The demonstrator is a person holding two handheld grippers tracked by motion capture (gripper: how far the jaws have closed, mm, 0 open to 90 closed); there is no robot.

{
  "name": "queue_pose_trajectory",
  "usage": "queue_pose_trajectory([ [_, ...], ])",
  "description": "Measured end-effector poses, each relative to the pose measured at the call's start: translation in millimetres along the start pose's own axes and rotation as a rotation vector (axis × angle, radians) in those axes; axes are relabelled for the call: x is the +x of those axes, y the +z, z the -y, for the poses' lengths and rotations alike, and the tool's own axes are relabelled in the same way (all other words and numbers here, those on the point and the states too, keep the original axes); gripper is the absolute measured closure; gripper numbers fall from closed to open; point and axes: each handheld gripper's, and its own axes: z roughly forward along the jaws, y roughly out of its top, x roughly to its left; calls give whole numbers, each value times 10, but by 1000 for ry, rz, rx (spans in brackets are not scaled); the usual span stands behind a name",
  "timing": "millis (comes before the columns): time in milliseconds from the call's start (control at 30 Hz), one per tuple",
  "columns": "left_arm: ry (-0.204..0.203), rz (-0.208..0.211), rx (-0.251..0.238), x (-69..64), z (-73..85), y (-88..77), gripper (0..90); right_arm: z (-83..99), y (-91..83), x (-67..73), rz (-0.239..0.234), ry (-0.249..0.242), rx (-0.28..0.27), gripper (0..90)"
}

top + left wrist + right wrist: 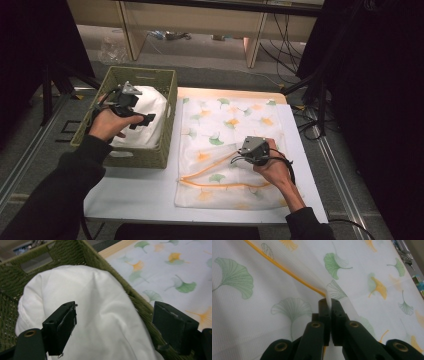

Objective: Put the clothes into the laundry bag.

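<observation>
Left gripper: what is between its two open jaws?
In the left gripper view, the white pillow in the woven basket lies between the left gripper jaws, untouched.

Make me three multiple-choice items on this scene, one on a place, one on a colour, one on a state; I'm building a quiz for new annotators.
1. Where does the white fabric pillow lie?
A. in the green woven basket
B. on the floor
C. on the leaf-printed mesh bag

2. What colour is the bag's zip edging?
A. blue
B. orange
C. black

3. How do the right tongs stand?
A. wide open
B. shut on the bag's mesh
C. shut on the basket rim

Answers: 1 A, the basket walls surround the pillow; 2 B, an orange line borders the opening; 3 B, mesh is pinched between the closed black jaws.
</observation>
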Motion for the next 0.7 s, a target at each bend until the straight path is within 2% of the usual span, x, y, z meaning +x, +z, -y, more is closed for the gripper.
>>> queue_pose_trajectory([
  [33,0,0,0,0,0,0,197,0,0,0,0,0,0,893],
  [67,-16,-1,9,26,3,87,198,2,-9,1,-2,7,-3,886],
  [100,-32,-34,59,48,1,195,212,3,-12,-1,-9,17,2,881],
  [167,-28,-34,75,40,0,224,205,13,-3,-3,-10,2,2,882],
  [200,-35,-18,63,21,10,260,205,13,-3,-3,-10,2,2,882],
  [267,-23,-26,55,5,22,306,176,17,-8,13,-19,13,9,894],
  [333,-3,-25,79,22,33,339,174,16,-2,7,-10,-2,-1,896],
  [367,-22,-23,80,40,47,371,173,14,-1,11,-11,-8,2,898],
  [400,-24,-27,86,57,57,384,190,9,-5,28,-7,3,20,900],
  [433,-21,-42,108,91,75,398,190,9,-5,28,-7,3,20,900],
  [467,5,-84,162,133,100,415,218,-8,-17,15,2,-7,15,900],
  [500,5,-84,162,133,100,415,217,-8,-17,15,2,-7,15,900],
  [533,22,-125,184,176,125,435,215,-21,-42,13,14,-2,6,900],
  [567,22,-125,184,176,125,435,214,-21,-42,13,14,-2,6,900],
  [600,-23,-139,161,217,124,423,211,-26,-61,5,17,-7,-4,900],
  [633,-46,-153,148,232,121,403,206,-26,-66,-1,23,-8,-9,900],
  [700,-50,-165,140,250,118,373,198,-28,-66,7,18,8,-12,900],
])
